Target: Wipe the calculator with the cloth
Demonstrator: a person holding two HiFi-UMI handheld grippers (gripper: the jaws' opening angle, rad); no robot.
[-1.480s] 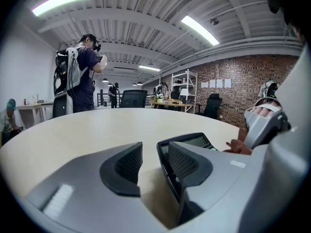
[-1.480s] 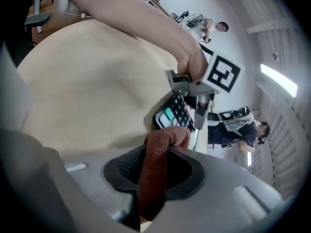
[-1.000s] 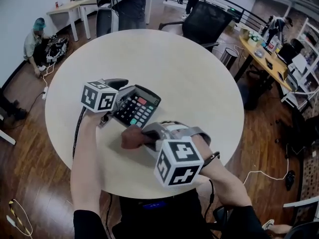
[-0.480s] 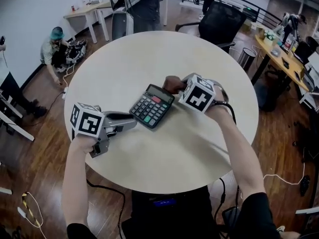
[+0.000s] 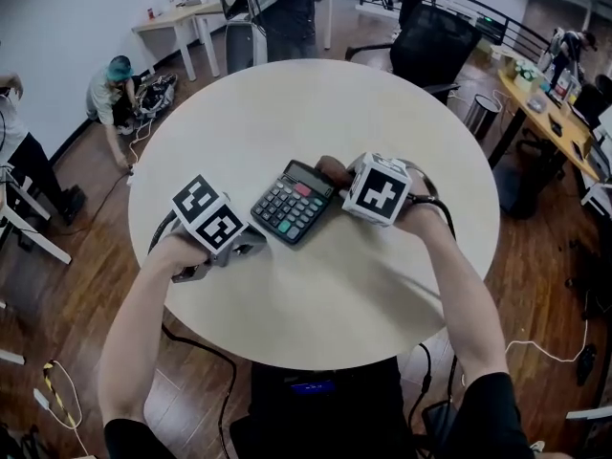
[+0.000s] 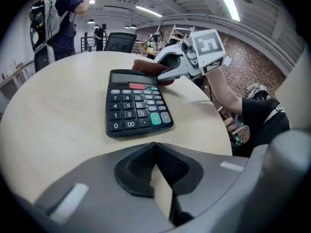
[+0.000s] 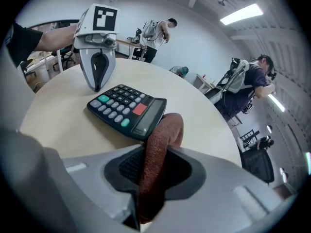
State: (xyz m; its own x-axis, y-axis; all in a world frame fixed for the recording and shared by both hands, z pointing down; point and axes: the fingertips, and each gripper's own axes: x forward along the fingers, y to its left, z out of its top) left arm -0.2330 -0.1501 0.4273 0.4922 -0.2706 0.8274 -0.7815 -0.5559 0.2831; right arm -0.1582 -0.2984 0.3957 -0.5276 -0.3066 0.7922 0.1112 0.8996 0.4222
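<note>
Head view: the black desk calculator [image 5: 293,202] lay near the middle of the round cream table [image 5: 287,103]. My left gripper [image 5: 254,245] sat just beside its near left corner, and my right gripper [image 5: 337,176] was at its far end.

Left gripper view: my fingers had just closed, pads together with nothing between them, short of the calculator's bottom edge.

Right gripper view: my fingers clamped the reddish-brown terry cloth [image 7: 158,149], its folded end at the calculator's display edge.
</note>
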